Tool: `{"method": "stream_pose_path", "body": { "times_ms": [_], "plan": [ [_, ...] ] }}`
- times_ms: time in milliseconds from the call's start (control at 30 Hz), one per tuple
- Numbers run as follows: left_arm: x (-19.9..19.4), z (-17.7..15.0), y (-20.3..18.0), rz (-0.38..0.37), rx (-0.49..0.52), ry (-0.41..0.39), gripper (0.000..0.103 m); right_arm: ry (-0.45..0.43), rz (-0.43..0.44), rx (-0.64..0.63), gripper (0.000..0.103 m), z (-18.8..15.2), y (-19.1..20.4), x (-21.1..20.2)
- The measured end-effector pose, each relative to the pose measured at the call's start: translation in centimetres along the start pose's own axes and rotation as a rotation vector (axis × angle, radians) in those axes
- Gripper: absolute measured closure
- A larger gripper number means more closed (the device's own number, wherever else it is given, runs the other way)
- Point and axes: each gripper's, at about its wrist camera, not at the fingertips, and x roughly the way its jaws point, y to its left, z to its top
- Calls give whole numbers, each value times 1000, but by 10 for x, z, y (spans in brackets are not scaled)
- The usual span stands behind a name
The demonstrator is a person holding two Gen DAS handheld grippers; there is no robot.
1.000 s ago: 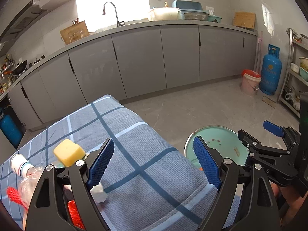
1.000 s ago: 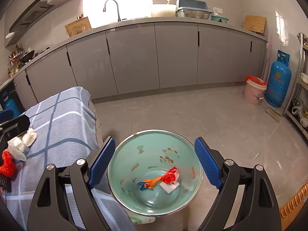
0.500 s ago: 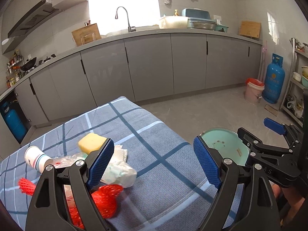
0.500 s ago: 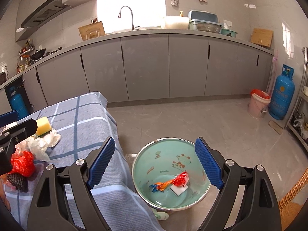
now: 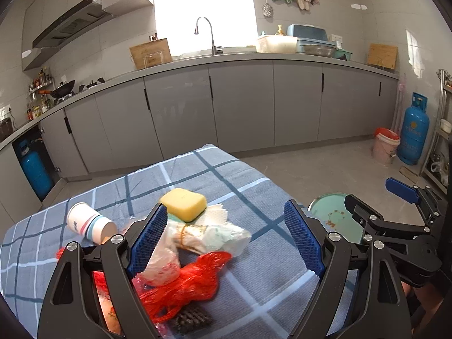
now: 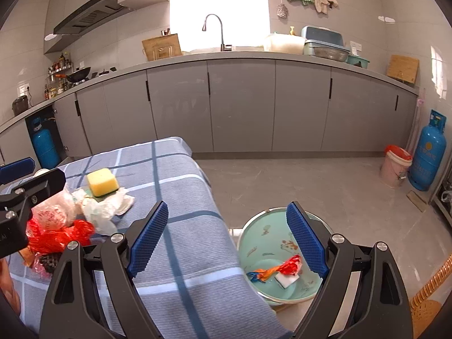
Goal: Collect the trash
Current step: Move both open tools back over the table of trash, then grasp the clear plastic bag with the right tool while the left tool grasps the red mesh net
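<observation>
A trash pile lies on the blue checked tablecloth [image 5: 254,268]: a yellow sponge [image 5: 183,204], white crumpled wrappers [image 5: 214,234], a red mesh net [image 5: 186,282], a dark scrubber [image 5: 192,317] and a tipped paper cup [image 5: 89,223]. My left gripper [image 5: 226,243] is open and empty, just above the pile. My right gripper [image 6: 227,240] is open and empty, between the table edge and the green enamel basin [image 6: 254,234] on the floor. The basin holds a red and orange wrapper [image 6: 282,265] and a white scrap [image 6: 286,278]. The pile also shows in the right wrist view [image 6: 84,206].
Grey kitchen cabinets [image 5: 240,107] run along the back wall. A blue gas cylinder [image 6: 428,152] and a pink bucket [image 6: 395,161] stand at the right. A metal rack [image 5: 440,141] stands at the far right. Another gas cylinder [image 5: 34,166] sits under the counter at the left.
Both grippers have drawn back and up. The trash pile has come fully between my left fingers. The basin has shifted right and lower in the right wrist view.
</observation>
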Motion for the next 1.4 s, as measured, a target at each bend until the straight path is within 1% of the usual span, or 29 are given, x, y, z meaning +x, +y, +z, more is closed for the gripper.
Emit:
{"method": "stream_pose_path", "body": {
  "times_ms": [133, 300, 367, 433, 533, 600, 733, 867, 1000, 1200, 1233, 1300, 1333, 1367, 1400],
  "plan": [
    [-7, -9, 22, 51, -12, 7, 19, -2, 34, -18, 18, 0, 18, -3],
    [-19, -25, 63, 148, -33, 26, 19, 5, 89, -49, 18, -1, 45, -2],
    [-25, -34, 84, 198, -44, 37, 19, 7, 111, -59, 18, -1, 57, -1],
    [-29, -42, 103, 246, -58, 44, 12, 8, 137, -72, 18, -1, 71, 0],
    [-31, -52, 127, 314, -79, 70, 12, 10, 170, -94, 17, -1, 90, 0],
    [-31, -58, 143, 345, -104, 88, 12, 10, 196, -112, 17, 1, 104, 1],
    [-27, -69, 175, 402, -158, 132, 12, 3, 249, -144, 13, 6, 133, 2],
    [-24, -78, 198, 439, -205, 162, 12, -1, 301, -183, 12, 9, 164, 3],
    [-25, -84, 211, 456, -243, 172, 12, 4, 344, -224, 12, 8, 195, 7],
    [-25, -85, 227, 423, -303, 167, 12, 35, 370, -278, 13, -1, 223, 21],
    [-24, -83, 228, 408, -306, 161, 12, 45, 372, -286, 14, -3, 226, 23],
    [-21, -80, 227, 386, -307, 151, 12, 60, 368, -303, 24, -7, 228, 26],
    [-18, -78, 225, 377, -305, 148, 12, 69, 371, -310, 32, -9, 229, 27],
    [-13, -76, 223, 360, -303, 147, 12, 76, 373, -315, 43, -10, 230, 29],
    [-8, -74, 221, 348, -303, 149, 12, 87, 378, -321, 49, -12, 230, 30]
  ]
}}
